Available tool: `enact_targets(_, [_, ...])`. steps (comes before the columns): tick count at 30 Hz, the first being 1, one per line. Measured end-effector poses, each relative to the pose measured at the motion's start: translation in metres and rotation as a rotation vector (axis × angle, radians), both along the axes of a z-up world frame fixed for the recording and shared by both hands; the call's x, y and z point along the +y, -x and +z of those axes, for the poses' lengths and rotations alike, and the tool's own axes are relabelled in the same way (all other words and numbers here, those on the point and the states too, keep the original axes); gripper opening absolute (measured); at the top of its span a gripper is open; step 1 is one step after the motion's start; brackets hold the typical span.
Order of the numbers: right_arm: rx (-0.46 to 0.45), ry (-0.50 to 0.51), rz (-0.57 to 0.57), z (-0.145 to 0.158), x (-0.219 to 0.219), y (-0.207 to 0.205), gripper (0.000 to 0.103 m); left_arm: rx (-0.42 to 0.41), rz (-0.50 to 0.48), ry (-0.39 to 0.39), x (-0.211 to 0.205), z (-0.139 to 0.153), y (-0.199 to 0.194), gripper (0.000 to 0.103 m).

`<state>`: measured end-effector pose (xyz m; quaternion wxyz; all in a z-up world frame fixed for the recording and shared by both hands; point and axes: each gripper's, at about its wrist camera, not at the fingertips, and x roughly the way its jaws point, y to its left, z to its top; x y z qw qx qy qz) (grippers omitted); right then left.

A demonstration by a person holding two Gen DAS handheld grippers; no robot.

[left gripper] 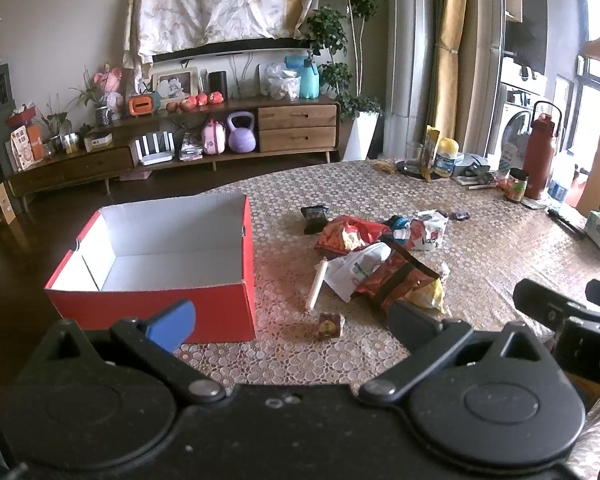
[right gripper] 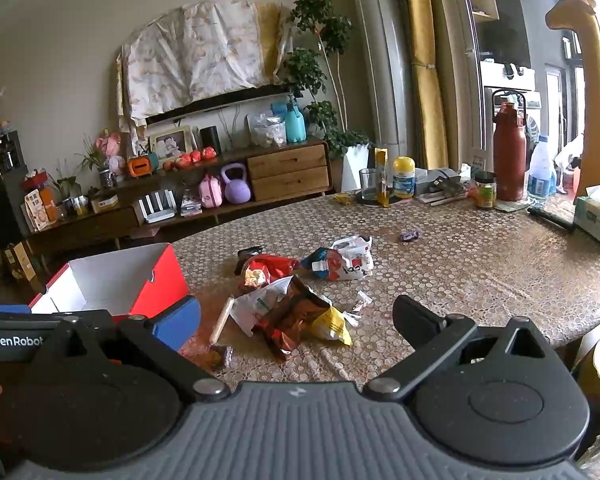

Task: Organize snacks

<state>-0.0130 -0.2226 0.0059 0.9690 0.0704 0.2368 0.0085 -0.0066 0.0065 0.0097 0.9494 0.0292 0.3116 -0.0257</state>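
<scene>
Left wrist view shows the left gripper [left gripper: 288,316] with jaws wide apart and holding nothing, hanging over the surface [left gripper: 480,240] between the empty red box [left gripper: 156,300] and the snacks [left gripper: 376,264], which lie in a messy pile just right of the box. Right wrist view shows the right gripper [right gripper: 296,320] with jaws apart too, near the same pile, so the 2 grippers could bump, or a slippery bag could slide out and fall. The box sits close to the surface's left edge and could get pushed off, but the right side has lots of open room.
</scene>
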Motion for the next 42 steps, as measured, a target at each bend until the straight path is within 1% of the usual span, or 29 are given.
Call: enact_targets(42, [-0.009, 0.01, -0.002, 0.0086, 0.0022, 0.0045, 0.103, -0.008, -0.003, 0.011, 0.0029, 0.0007, 0.0021, 0.103])
